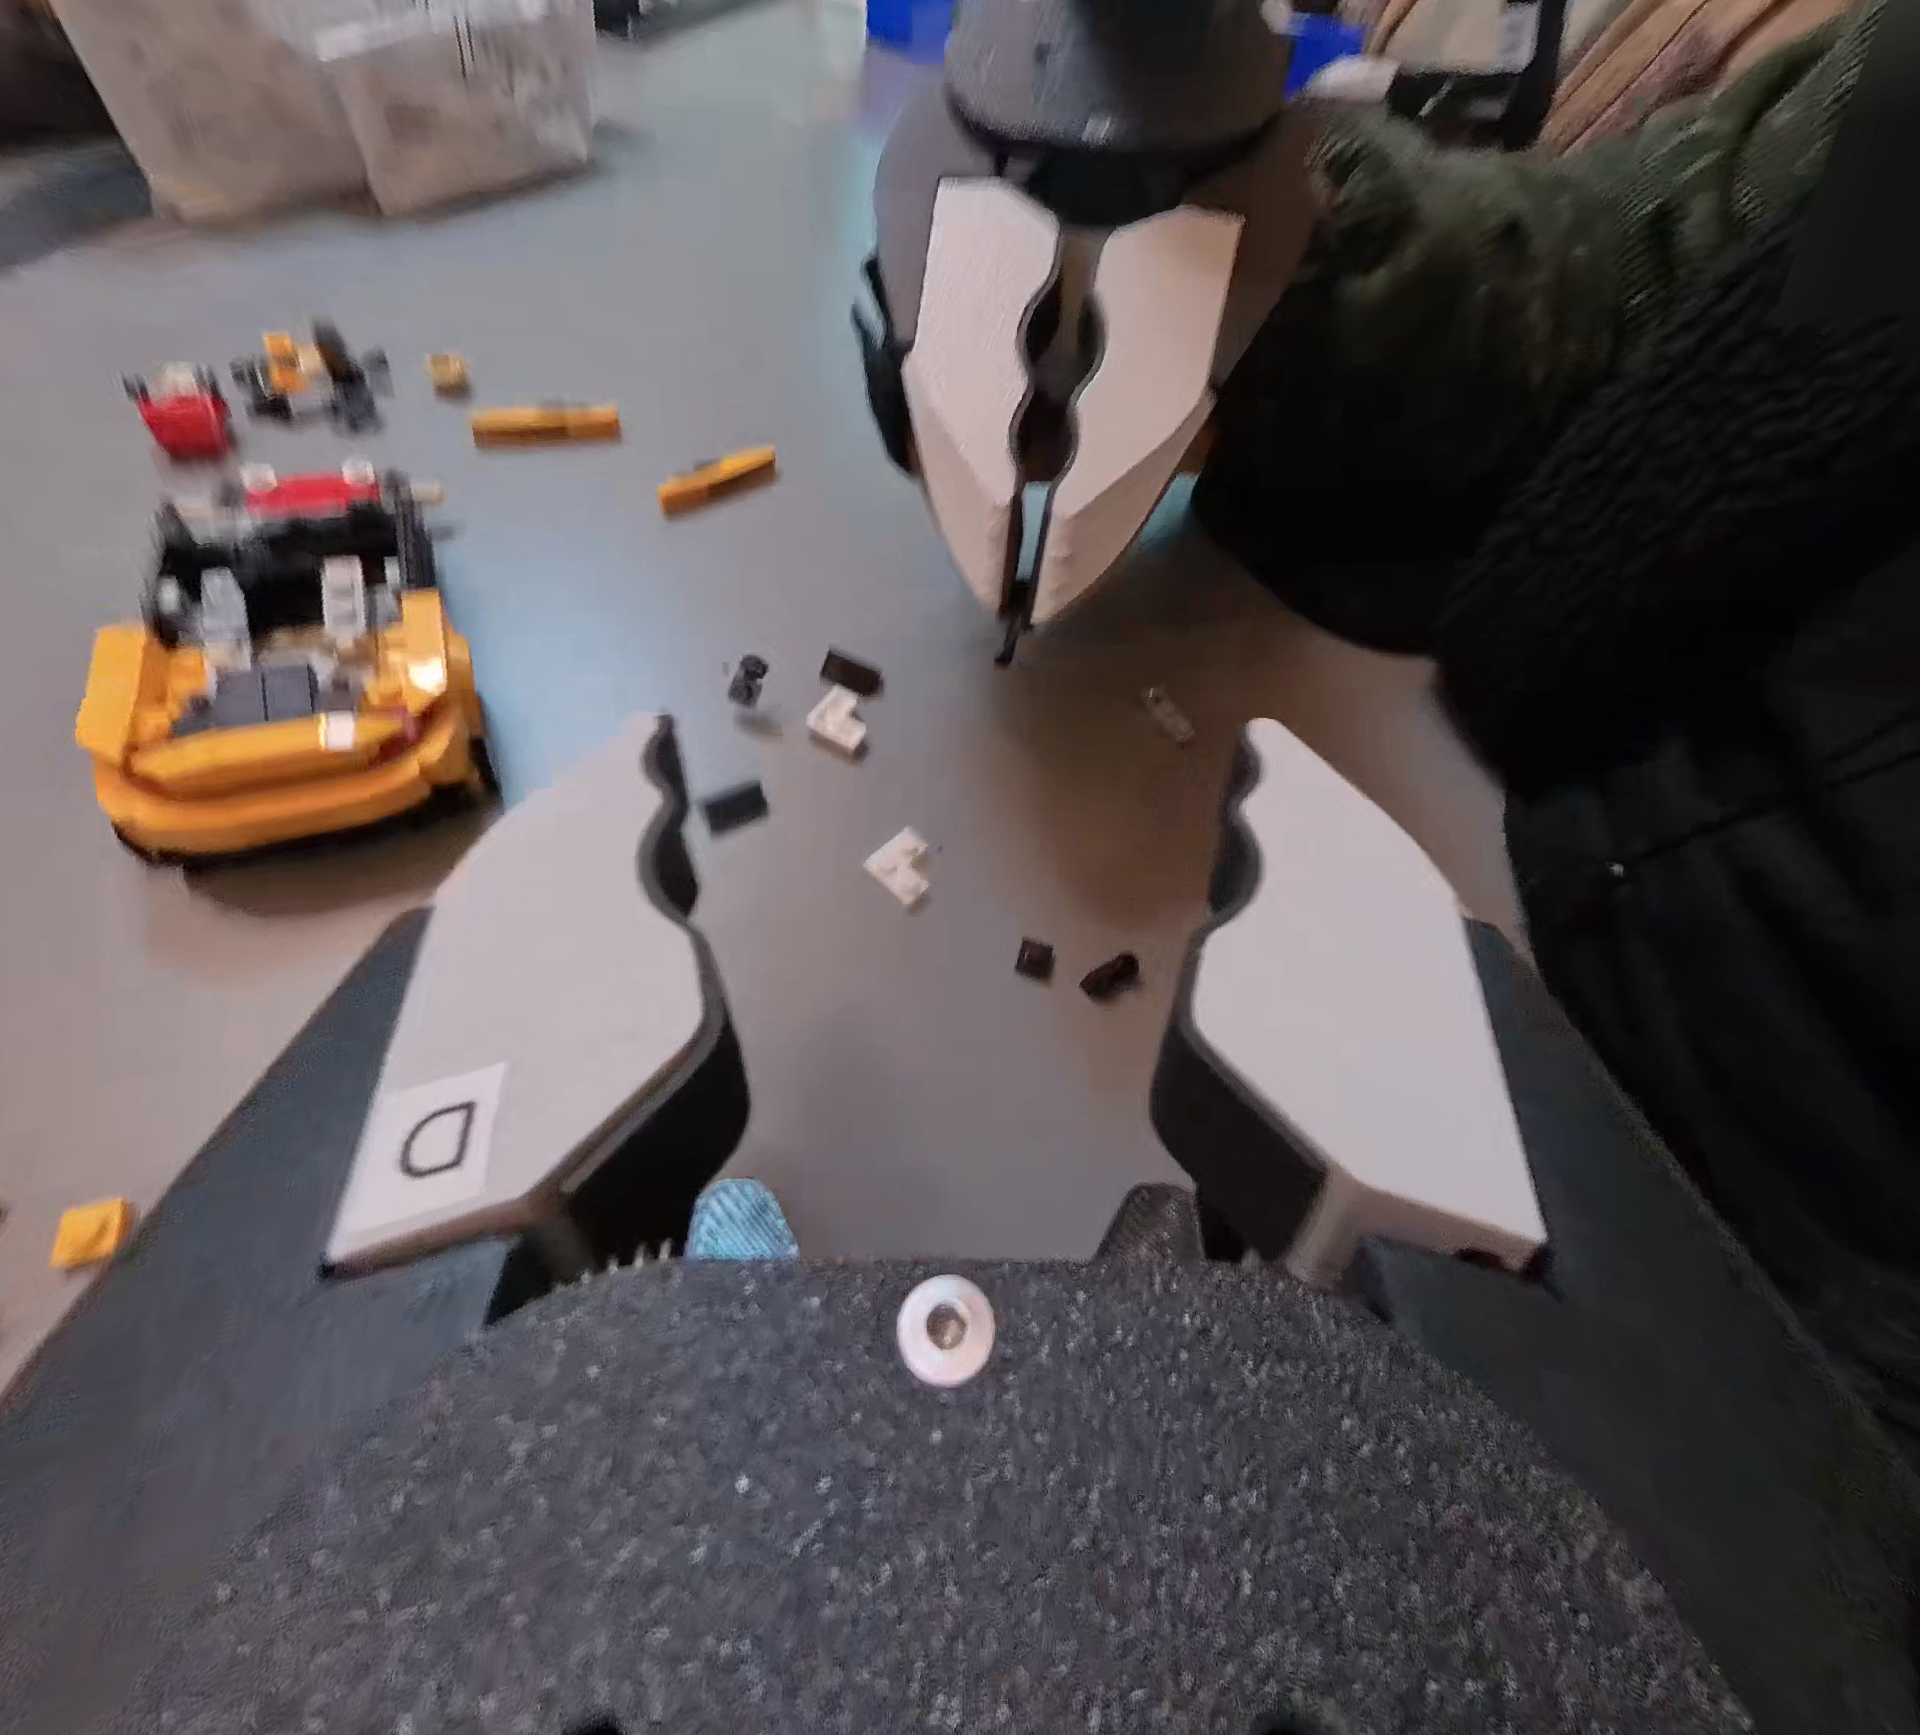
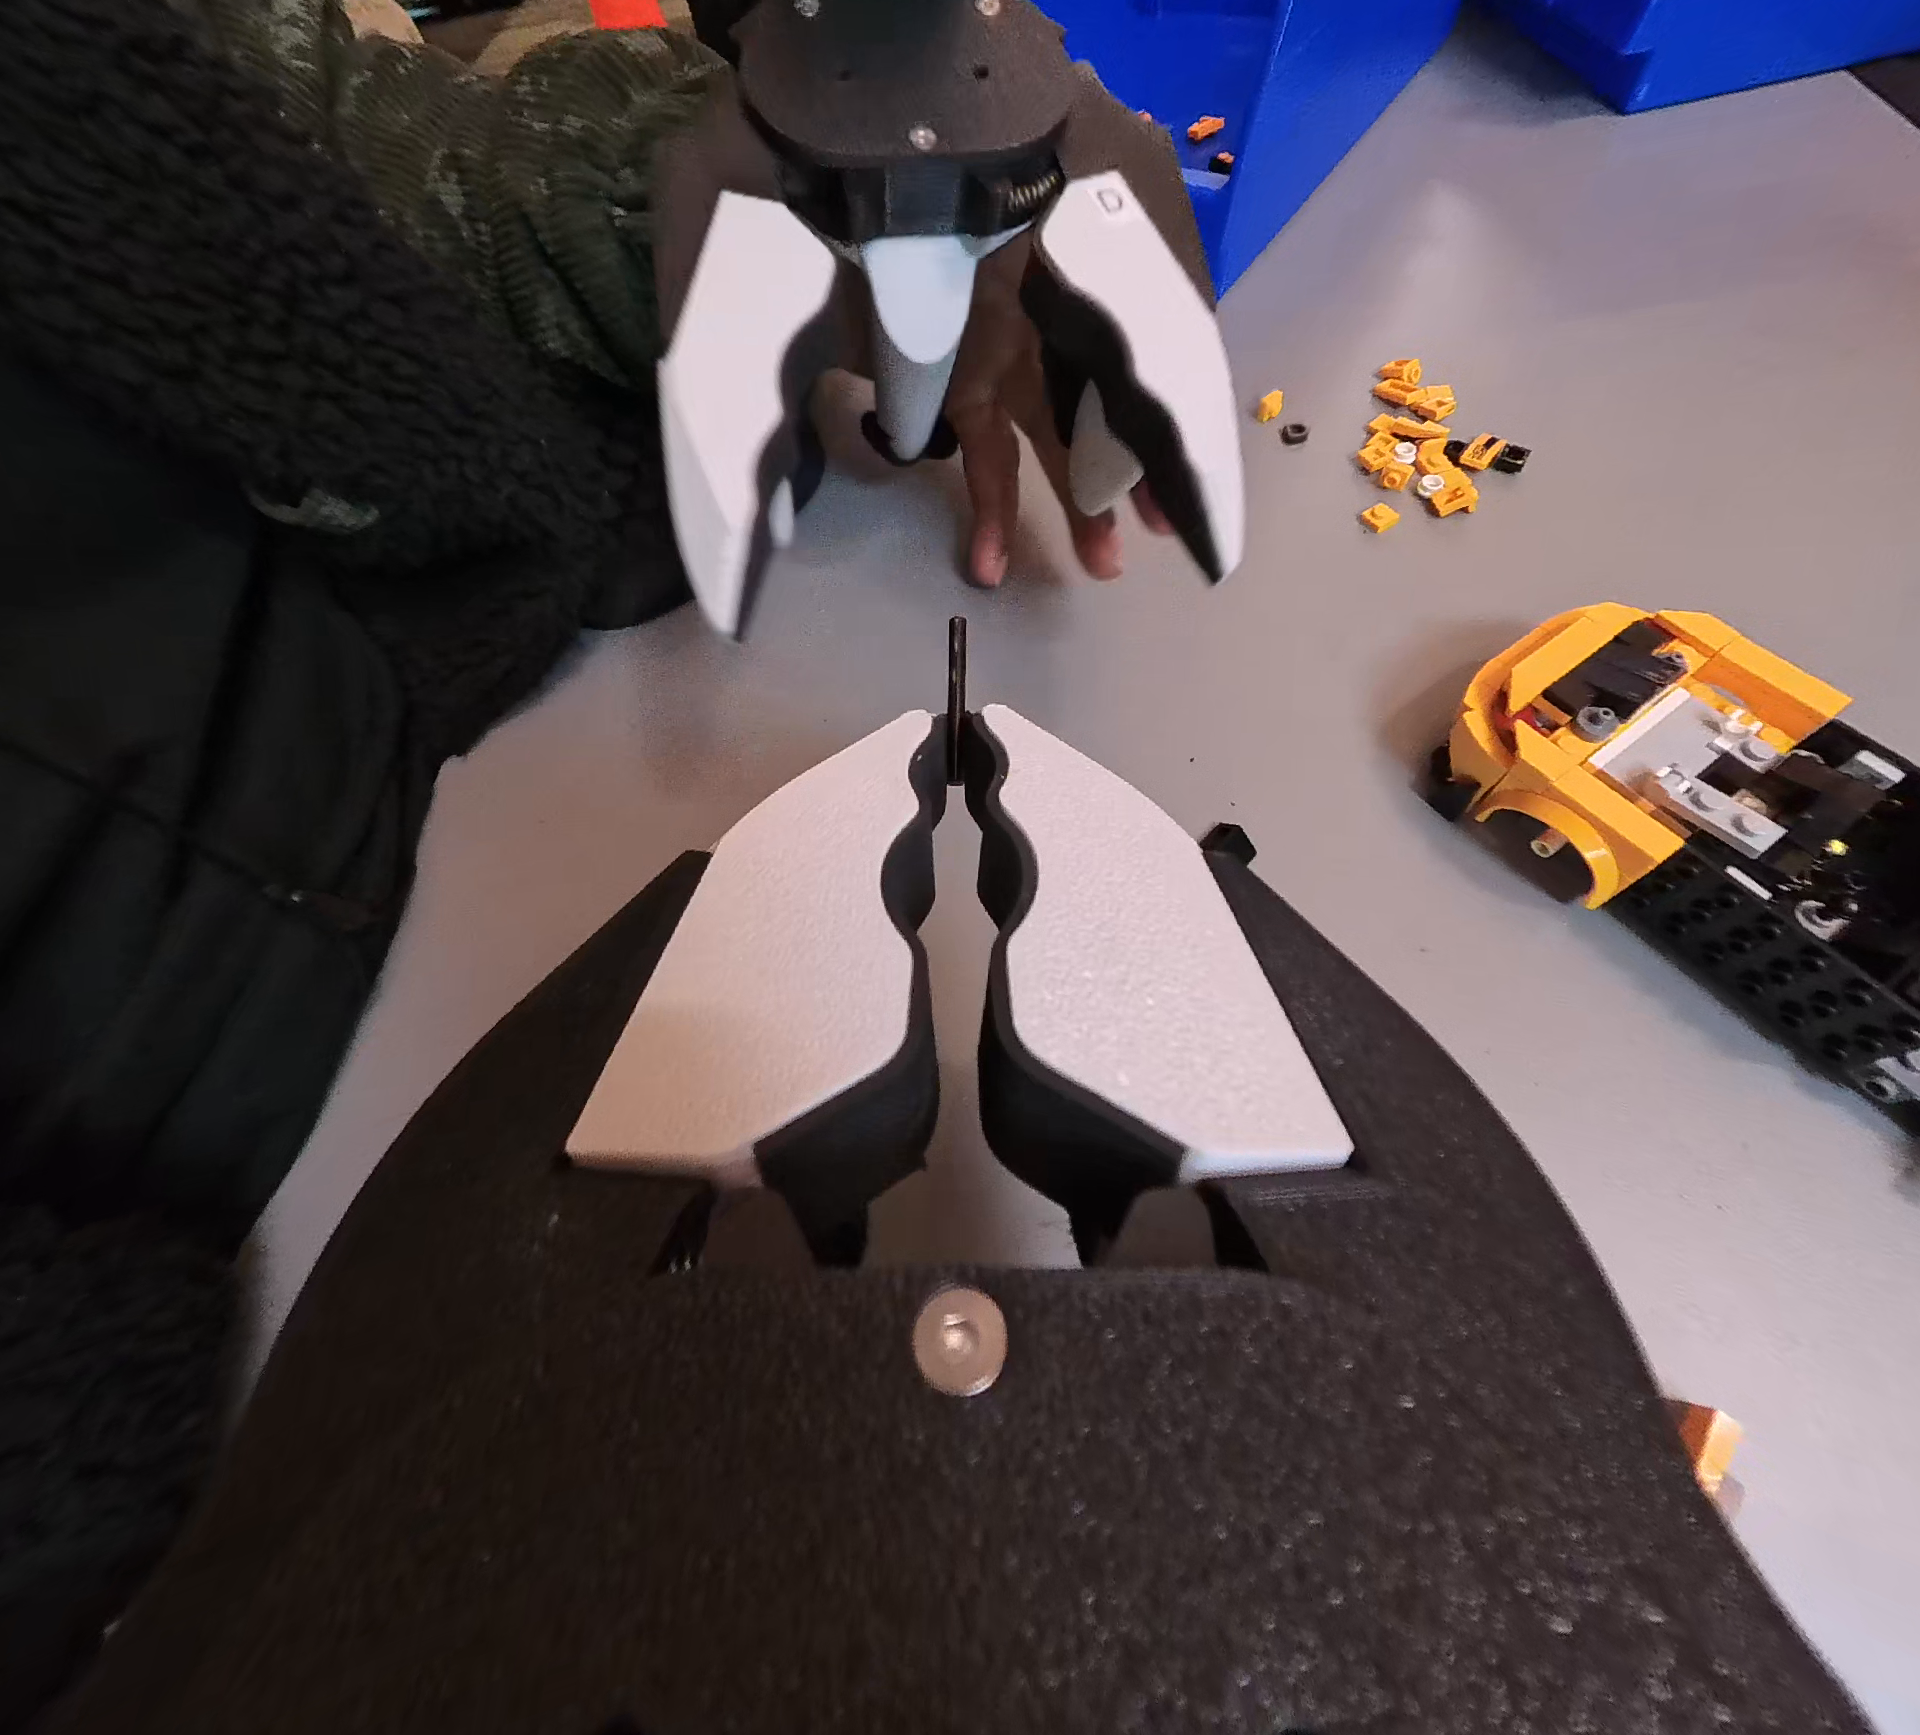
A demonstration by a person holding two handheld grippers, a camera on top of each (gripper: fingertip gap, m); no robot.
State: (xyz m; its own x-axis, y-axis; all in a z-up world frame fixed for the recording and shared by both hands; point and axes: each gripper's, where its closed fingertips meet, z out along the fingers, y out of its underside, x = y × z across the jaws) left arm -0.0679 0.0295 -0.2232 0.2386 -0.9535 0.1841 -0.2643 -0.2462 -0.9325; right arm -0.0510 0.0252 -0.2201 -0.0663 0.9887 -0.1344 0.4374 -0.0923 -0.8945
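The thin black piece [image 2: 955, 698] is pinched right at the tips of the right gripper [image 2: 957, 729], pads pressed on both sides, most of it poking out past them over the grey table [image 2: 1351, 1270]. It looks like a flat plate seen edge-on, but I can't say for sure. The left gripper [image 1: 951, 750] is spread wide with nothing in it, hovering just across from the piece, tips not touching it.

With so little in the pinch, I'd keep the right one dead steady and avoid twisting, since a piece held that shallow could pivot or pop out.

View differences: the left wrist view shows small black and white bits [image 1: 831, 719] scattered on the table under the open fingers, which the right wrist view doesn't. The right view gives blue bins [image 2: 1351, 23] far right and an orange pile [image 2: 1413, 449]. The half-built yellow car [image 2: 1621, 750] shows in both.
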